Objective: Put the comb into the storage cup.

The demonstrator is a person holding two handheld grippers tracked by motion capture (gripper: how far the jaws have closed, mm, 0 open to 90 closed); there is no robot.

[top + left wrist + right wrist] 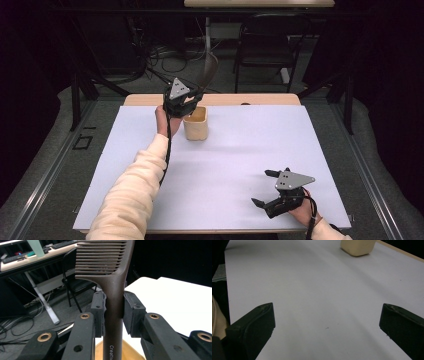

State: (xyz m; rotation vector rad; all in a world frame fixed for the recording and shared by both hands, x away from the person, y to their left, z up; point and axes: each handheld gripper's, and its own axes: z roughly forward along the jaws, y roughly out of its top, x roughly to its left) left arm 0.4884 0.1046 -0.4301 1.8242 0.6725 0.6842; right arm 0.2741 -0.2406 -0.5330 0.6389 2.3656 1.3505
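White sheet: a pale cover lies over the bench, with a strip of tan wood showing along the far edge.
Landmark: a tan, rounded holder stands upright on the sheet toward the far side, left of centre; in the right gripper view it sits at the top edge.
Room: dark beyond the bench; a black chair stands on the grey floor behind the holder, with a tangle of cables on the floor to its left and a second pale tabletop farther back.
Left claw: the left claw hangs just above the holder's rim, on its left side, held by a hand in a cream sleeve.
Left claw grip: its jaws are closed tight on the handle of a dark brown comb; the pads press both sides of the handle, and the teeth point left in the left gripper view.
Comb: it stands upright over the holder, its toothed end rising behind and above the claw.
Right claw: the right claw is well apart from the holder, near the front right corner of the sheet, just over it.
Right claw grip: its jaws are spread wide and hold nothing; bare sheet lies between them.
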